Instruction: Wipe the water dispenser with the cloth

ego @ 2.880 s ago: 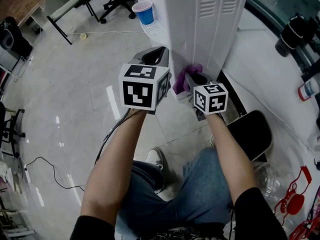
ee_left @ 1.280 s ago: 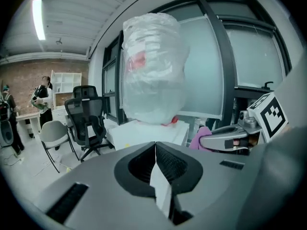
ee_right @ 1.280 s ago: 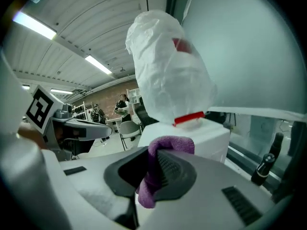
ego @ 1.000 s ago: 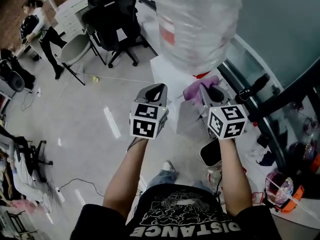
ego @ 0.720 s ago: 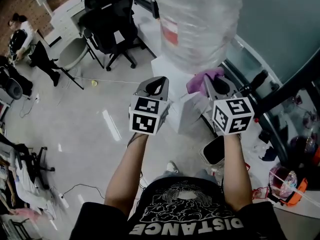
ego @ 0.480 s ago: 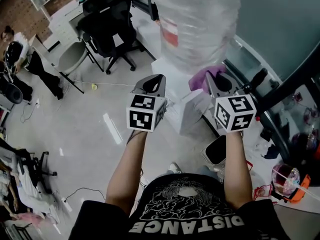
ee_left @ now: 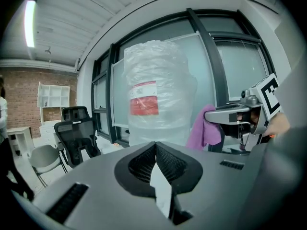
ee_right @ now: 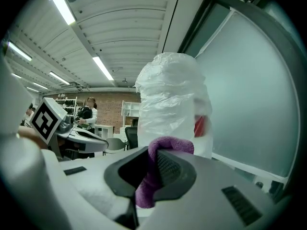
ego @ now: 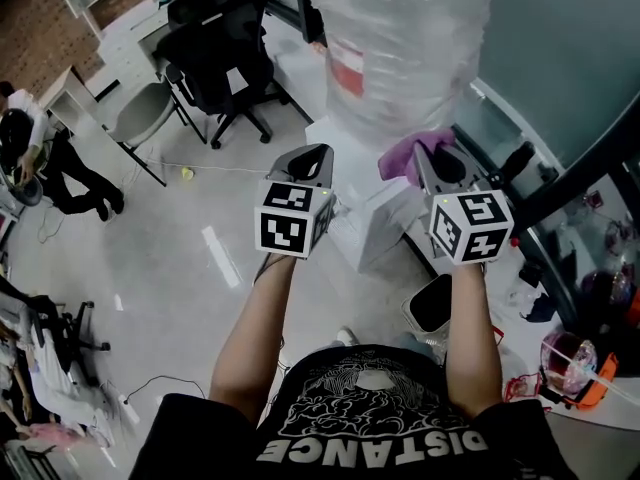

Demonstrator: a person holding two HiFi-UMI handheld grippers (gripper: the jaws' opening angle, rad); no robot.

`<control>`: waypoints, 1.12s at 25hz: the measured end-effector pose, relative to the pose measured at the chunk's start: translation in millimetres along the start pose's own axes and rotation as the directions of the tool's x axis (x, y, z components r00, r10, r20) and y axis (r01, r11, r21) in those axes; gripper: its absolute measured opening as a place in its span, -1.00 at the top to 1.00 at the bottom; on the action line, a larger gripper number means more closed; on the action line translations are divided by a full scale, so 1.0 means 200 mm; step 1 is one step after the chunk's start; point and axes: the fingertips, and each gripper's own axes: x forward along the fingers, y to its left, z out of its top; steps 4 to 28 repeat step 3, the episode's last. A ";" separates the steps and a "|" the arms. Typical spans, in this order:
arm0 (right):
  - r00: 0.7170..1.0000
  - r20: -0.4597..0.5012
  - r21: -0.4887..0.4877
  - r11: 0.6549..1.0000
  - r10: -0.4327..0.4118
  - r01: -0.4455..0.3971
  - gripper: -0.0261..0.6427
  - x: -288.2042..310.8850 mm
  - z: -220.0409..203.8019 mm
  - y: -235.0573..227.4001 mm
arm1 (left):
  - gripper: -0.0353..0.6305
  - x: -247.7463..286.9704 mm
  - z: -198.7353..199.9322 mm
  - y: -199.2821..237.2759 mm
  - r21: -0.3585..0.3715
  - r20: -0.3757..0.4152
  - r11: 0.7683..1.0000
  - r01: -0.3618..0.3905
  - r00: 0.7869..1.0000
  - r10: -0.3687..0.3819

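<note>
Head view: the left gripper [ego: 310, 160] and right gripper [ego: 437, 165] are held side by side at the white water dispenser [ego: 372, 223], which carries a large plastic-wrapped bottle [ego: 400, 48]. A purple cloth [ego: 405, 153] projects from the tip of the right gripper, close to the base of the bottle; contact with the dispenser cannot be confirmed here. A black office chair [ego: 215, 53] stands behind, and a person [ego: 45, 163] is at the far left edge, partly cut off. Left gripper view: the jaws of the left gripper [ee_left: 155, 145] are closed together with nothing between them. This view shows the right gripper [ee_left: 240, 116] from the side with the cloth [ee_left: 204, 128] hanging from it beside the bottle [ee_left: 156, 95]. Right gripper view: the right gripper [ee_right: 151, 152] is clamped on the cloth [ee_right: 153, 174], which fills the gap between the jaws. The bottle [ee_right: 175, 104] rises directly ahead; the dispenser body is hidden behind the gripper housing.
</note>
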 end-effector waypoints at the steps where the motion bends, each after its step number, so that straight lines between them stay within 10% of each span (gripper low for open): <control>1: 1.000 -0.002 0.000 1.000 -0.001 0.001 0.83 0.01 0.00 0.01 | 0.82 0.00 0.00 0.01 -0.001 -0.001 1.000 0.002 1.000 -0.002; 28: 1.000 -0.005 0.001 1.000 -0.002 0.002 0.83 0.03 0.01 0.02 | 0.82 0.00 0.00 0.04 -0.004 -0.003 1.000 0.005 1.000 -0.005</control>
